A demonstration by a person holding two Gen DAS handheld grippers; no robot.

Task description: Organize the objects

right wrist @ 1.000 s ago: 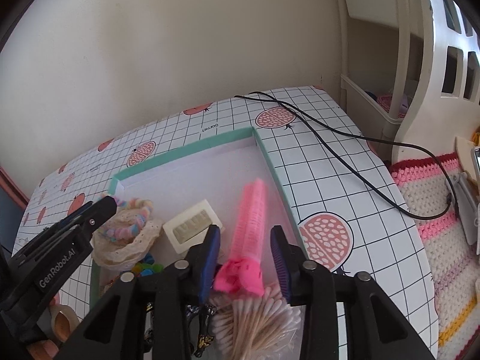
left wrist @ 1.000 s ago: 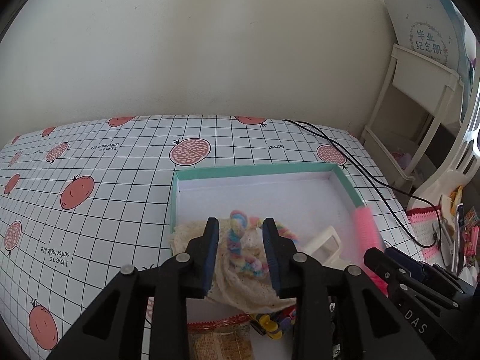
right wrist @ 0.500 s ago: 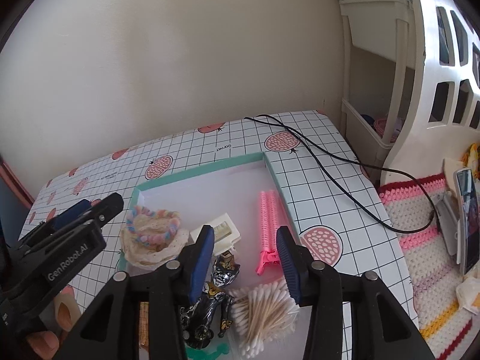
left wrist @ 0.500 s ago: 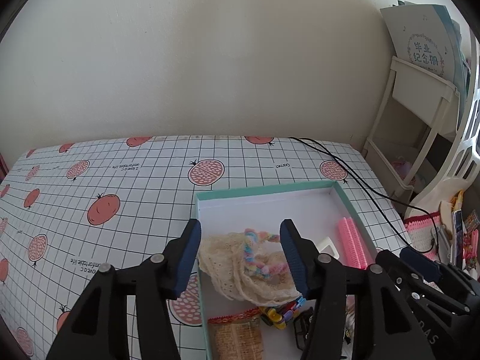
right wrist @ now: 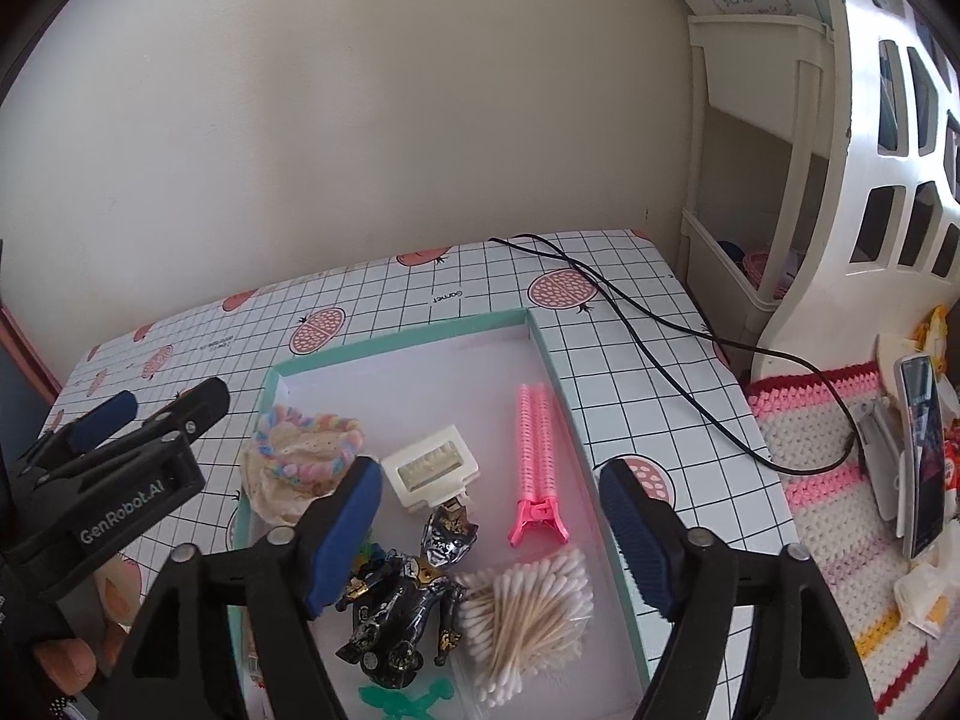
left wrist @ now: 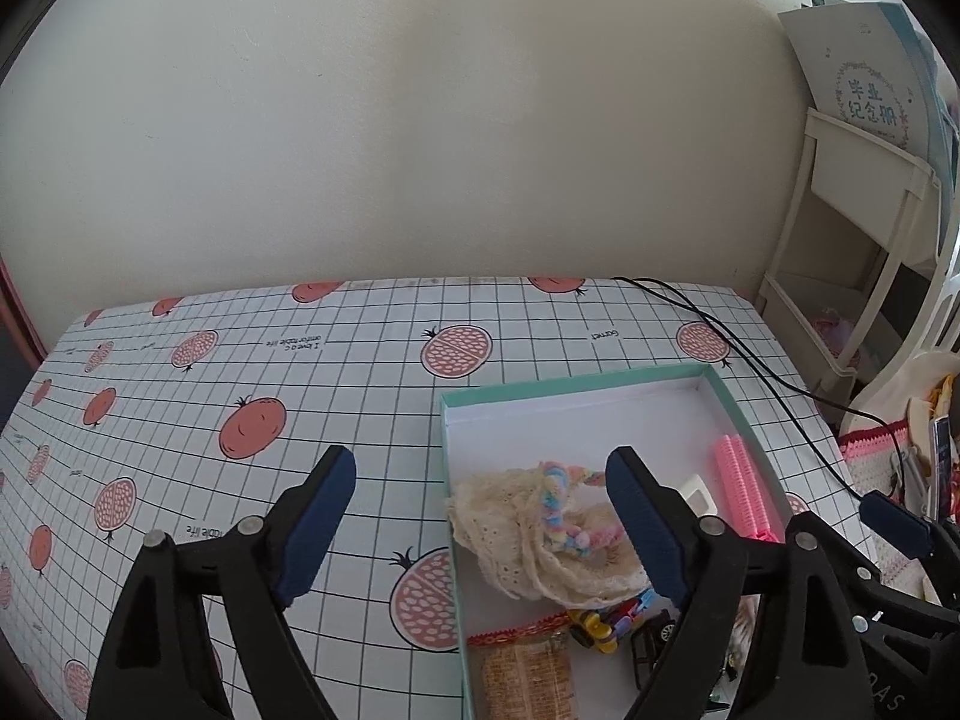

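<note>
A shallow teal-rimmed box (left wrist: 576,381) (right wrist: 396,343) lies on the grid-patterned table. In it rest a cream lace cloth with a pastel braided band (left wrist: 555,519) (right wrist: 303,450), a pink hair clip (left wrist: 744,489) (right wrist: 536,450), a cream plastic piece (right wrist: 431,468), a dark toy figure (right wrist: 408,594) and a bundle of cotton swabs (right wrist: 528,606). My left gripper (left wrist: 480,516) hangs above the box's left rim, jaws opening, nothing between the pads. My right gripper (right wrist: 489,534) hovers over the box's near part, jaws opening, holding nothing; the clip lies loose below it.
A black cable (right wrist: 648,336) runs across the table's right side. A white shelf unit (right wrist: 756,192) stands at the right, with a crocheted pink mat (right wrist: 840,510) and a phone (right wrist: 921,450) beside it. A wrapped snack (left wrist: 528,672) and small toys (left wrist: 606,624) lie at the box's near end.
Both grippers opened wide and rose. The left let go of the lace cloth with its braided band; the right released the pink clip, which now lies in the box.
</note>
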